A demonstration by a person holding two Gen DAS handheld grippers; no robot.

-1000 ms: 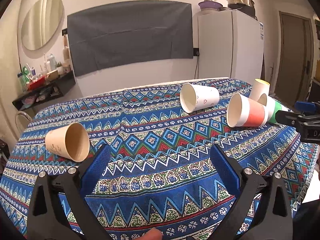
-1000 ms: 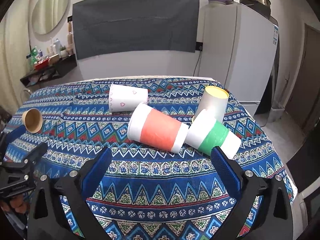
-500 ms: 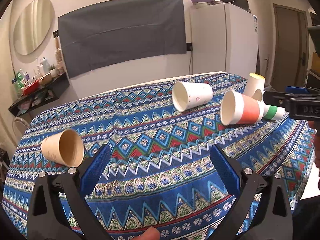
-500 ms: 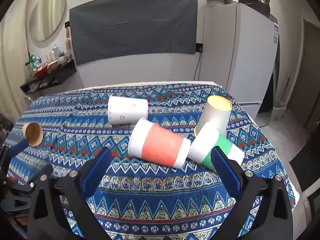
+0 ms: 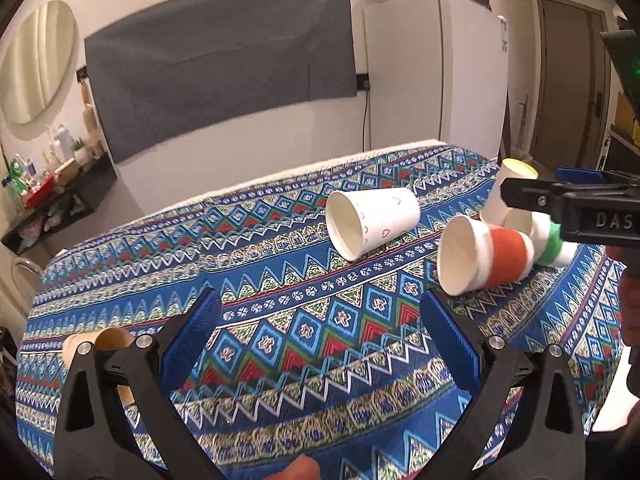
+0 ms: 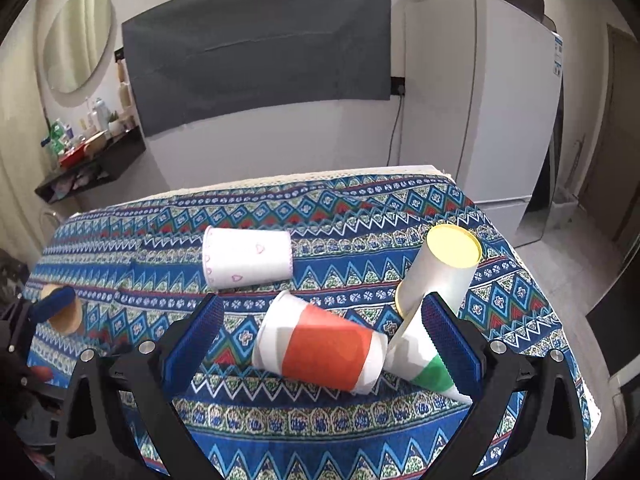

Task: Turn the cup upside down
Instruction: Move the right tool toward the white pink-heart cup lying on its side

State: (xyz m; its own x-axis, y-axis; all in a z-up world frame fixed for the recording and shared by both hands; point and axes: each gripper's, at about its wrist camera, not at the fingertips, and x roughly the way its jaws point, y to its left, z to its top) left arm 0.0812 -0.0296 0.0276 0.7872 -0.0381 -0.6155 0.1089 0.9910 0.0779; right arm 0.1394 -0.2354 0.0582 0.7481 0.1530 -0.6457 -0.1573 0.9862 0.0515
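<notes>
While both tools hung above the cloth, nothing was gripped.
Left gripper (image 5: 316,332): fingers spread wide, empty.
Brown cup (image 6: 64,312): kraft paper, on its side at the far left edge, likely the left tool's pick.
Heart cup (image 6: 248,258): white paper, lying mid-table.
Orange cup (image 6: 324,346): tapered, on its side, touching the green cup (image 6: 424,364).
Right gripper (image 6: 320,336): fingers spread, framing the orange cup, no contact.
Yellow cup (image 6: 444,268): tilted, leaning.
Tablecloth (image 6: 360,208): woven zigzags, soft.
</notes>
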